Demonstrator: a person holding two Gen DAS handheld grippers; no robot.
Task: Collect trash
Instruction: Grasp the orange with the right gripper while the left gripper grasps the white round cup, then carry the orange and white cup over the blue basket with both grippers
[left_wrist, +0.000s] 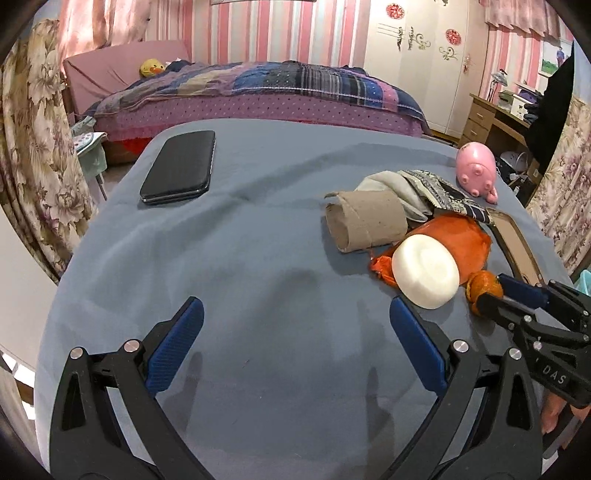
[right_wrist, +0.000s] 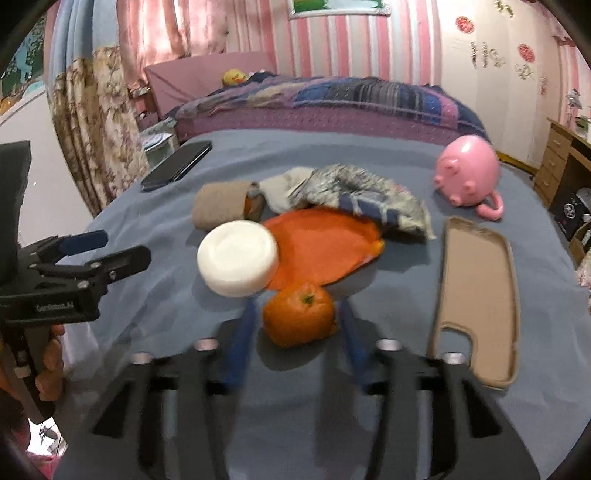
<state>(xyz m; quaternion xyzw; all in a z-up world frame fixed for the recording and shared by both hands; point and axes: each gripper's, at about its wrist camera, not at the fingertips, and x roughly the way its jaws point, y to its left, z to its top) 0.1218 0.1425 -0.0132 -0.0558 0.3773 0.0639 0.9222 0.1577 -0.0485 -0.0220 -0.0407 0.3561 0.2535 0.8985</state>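
Right tongs (right_wrist: 299, 317) flank an orange (right_wrist: 298, 318), white puck (right_wrist: 237, 258) just beyond.

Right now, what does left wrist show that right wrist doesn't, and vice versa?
Left wrist only: the left gripper head on, open over bare cloth; the phone in full.
Right wrist only: the whole phone case; the right gripper's pads either side of the orange.
Both: white puck, cardboard tube, orange wrapper, pink toy.

Pretty dim indoor light with soft shadows, heavy fisheye bending plus black corners, left wrist view is sharp but right wrist view is motion-blurred all over
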